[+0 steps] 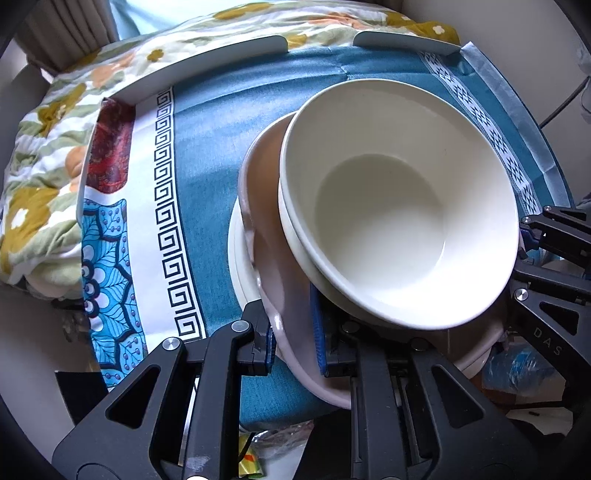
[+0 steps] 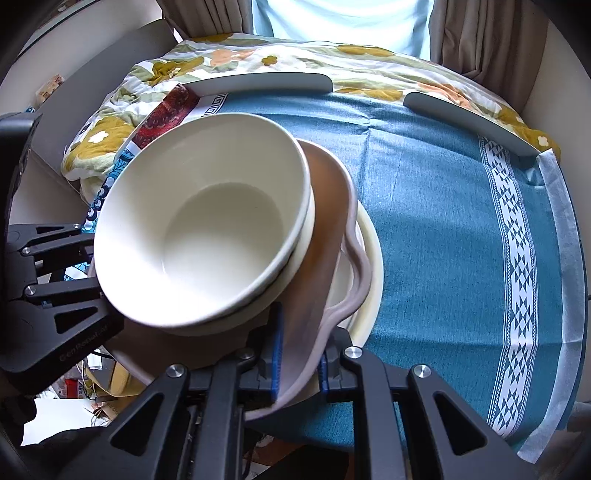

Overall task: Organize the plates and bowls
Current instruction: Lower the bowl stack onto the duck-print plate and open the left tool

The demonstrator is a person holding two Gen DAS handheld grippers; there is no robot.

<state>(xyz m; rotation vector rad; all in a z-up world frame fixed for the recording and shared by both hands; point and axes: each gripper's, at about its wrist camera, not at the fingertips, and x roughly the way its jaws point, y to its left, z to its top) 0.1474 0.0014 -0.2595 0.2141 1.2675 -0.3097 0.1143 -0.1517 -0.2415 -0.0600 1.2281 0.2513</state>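
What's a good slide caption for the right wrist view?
Right gripper clamps the wavy pink plate under stacked white bowls.

Pretty sure this is somebody's home, most likely a bedroom or a small living space. Along the top of both views there's a floral quilt [image 2: 162, 74] with mustard and peach flowers, bunched up behind the table [image 1: 207, 155], which has a teal patterned cloth over it and a low pale rail at its far edge. Beige curtains [image 2: 476, 33] hang at the upper right of the right wrist view, with daylight coming through between them, so there's a window right there. Plain ceramic household dishes [image 1: 399, 206] are stacked on the cloth. At the bottom left of the right wrist view there's loose household clutter [image 2: 96, 391] on the floor.
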